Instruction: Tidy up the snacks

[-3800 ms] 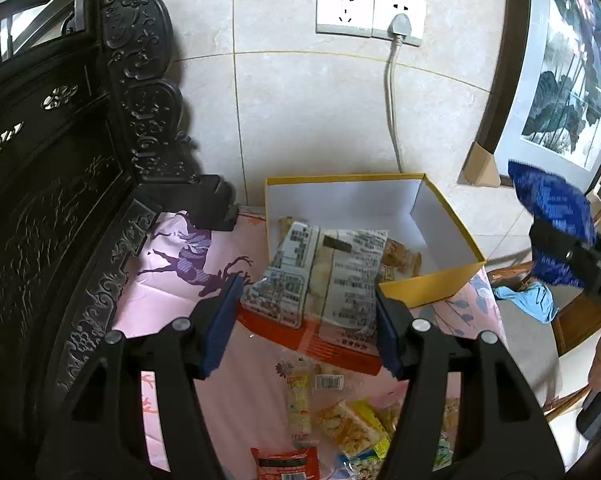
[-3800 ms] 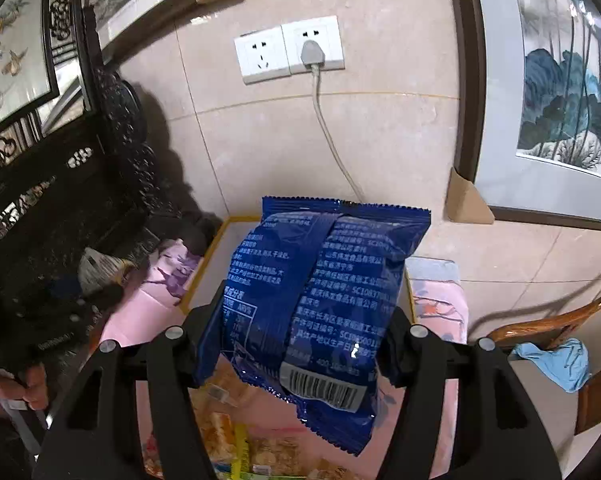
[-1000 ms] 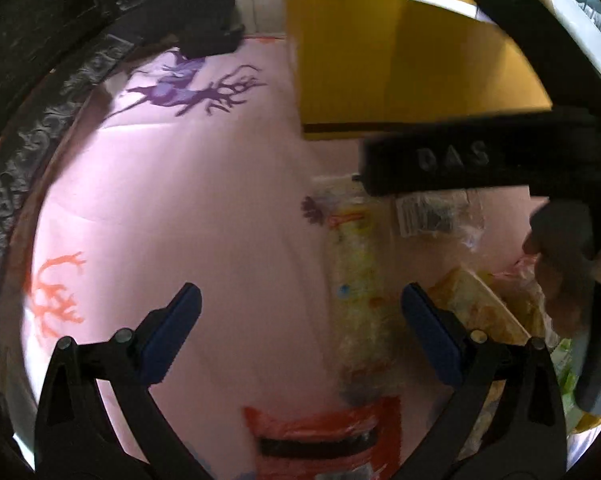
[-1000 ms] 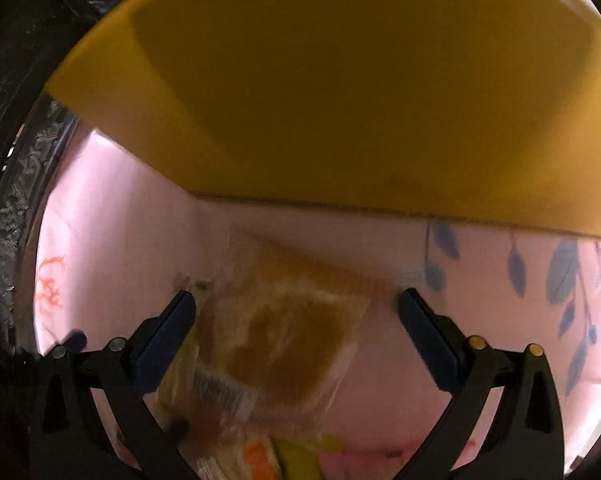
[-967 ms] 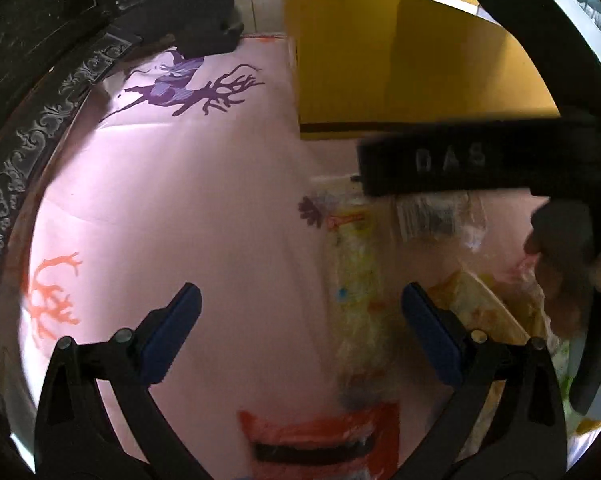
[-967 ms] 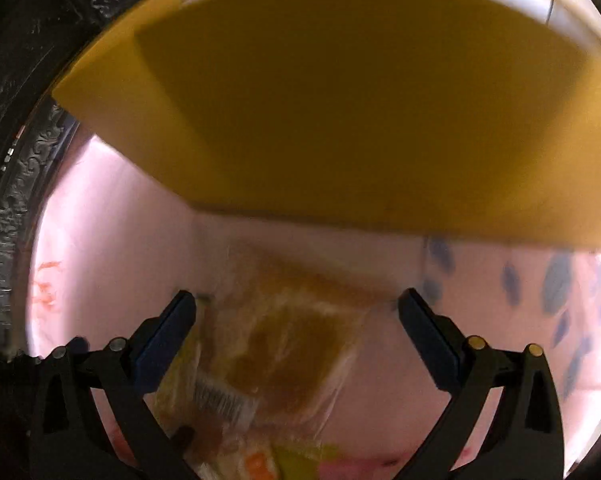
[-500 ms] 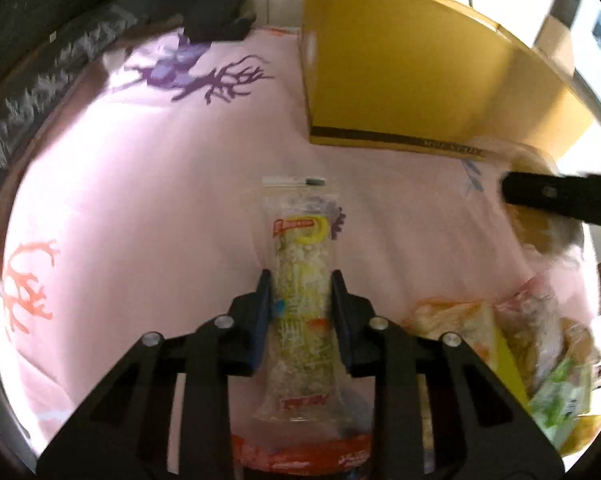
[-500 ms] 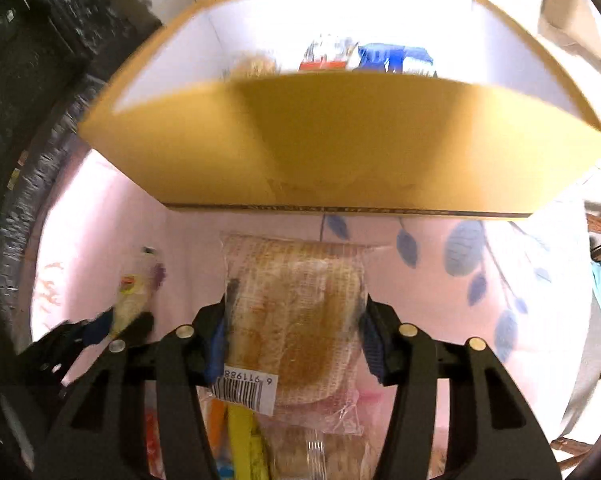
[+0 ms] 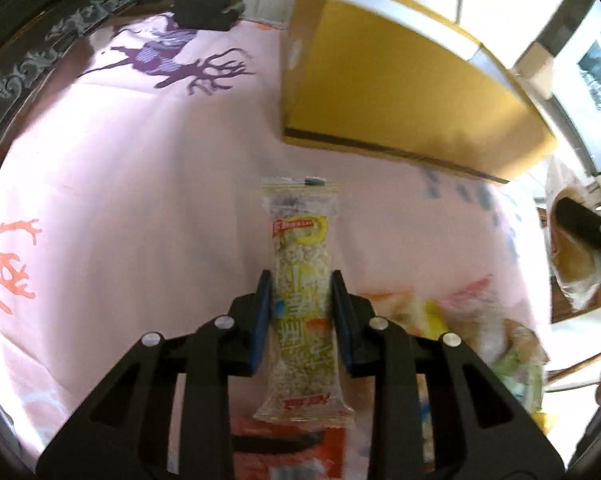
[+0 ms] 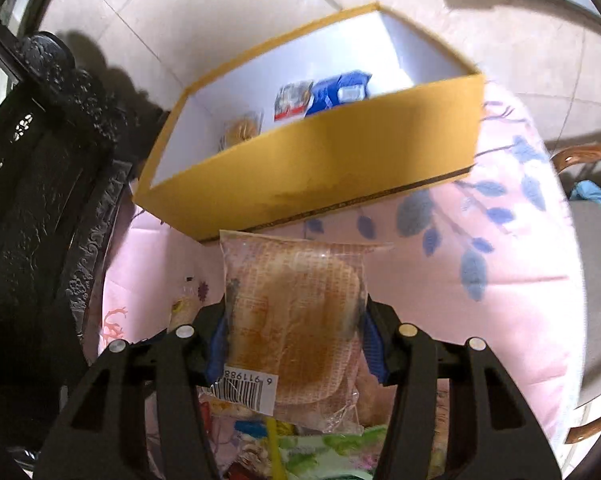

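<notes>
Left tool clamped on rice bar, jaws just closed, low over pink cloth. Right tool clamped on bread pack, raised before yellow box. Snacks inside box.

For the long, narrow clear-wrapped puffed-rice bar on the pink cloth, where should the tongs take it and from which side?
Across its narrow width, on the firm filled middle, not the flat crimped end seals. The long clear-wrapped puffed-rice bar lies lengthwise along the left tongs, so coming from its near end, steeply from above, puts one pad on each long edge. That is how the tongs grip it now, which looks sound.
</notes>
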Motion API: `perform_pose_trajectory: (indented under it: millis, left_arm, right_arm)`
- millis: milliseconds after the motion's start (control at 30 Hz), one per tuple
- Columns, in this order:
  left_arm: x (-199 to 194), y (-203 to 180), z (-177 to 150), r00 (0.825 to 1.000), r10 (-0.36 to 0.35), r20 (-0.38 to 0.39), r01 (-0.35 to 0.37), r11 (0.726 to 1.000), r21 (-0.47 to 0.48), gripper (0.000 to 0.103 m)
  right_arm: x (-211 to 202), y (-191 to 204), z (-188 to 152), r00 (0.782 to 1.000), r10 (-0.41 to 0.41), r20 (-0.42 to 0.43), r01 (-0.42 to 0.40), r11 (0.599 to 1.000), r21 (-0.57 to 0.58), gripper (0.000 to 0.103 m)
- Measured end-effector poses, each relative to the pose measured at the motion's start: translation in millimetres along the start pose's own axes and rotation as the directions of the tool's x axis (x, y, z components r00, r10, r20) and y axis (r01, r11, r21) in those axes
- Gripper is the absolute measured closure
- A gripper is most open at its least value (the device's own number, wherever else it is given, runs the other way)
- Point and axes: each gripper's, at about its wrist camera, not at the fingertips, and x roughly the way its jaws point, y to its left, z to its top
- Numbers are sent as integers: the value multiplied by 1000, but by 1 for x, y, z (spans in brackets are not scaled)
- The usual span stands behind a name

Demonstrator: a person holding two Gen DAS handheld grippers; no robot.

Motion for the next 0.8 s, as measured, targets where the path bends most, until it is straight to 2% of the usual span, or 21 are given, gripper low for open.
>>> perform_pose_trajectory:
  millis: [67, 200, 400, 533, 800]
  left_arm:
    - [-11, -10, 3, 1000, 12, 7, -12, 999, 32, 75]
    - [-38, -27, 10, 999, -26, 39, 23, 998, 63, 75]
    - [-72, -53, 26, 999, 39, 23, -41, 994, 105, 75]
    - [-105, -71, 39, 995, 23, 98, -39, 986, 165, 75]
    - [-150, -85, 54, 983, 9, 182, -44, 981, 191, 75]
  right_arm:
    - [-12, -5, 0, 1000, -14, 23, 14, 1000, 10, 48]
    - [-27, -17, 1, 1000, -18, 19, 17, 997, 70, 48]
    - [-56, -12, 6, 998, -26, 58, 23, 998, 52, 48]
    - [-86, -1, 20, 991, -23, 135, 22, 1000, 10, 48]
    - [-126, 17, 43, 969, 38, 243, -32, 999, -28, 48]
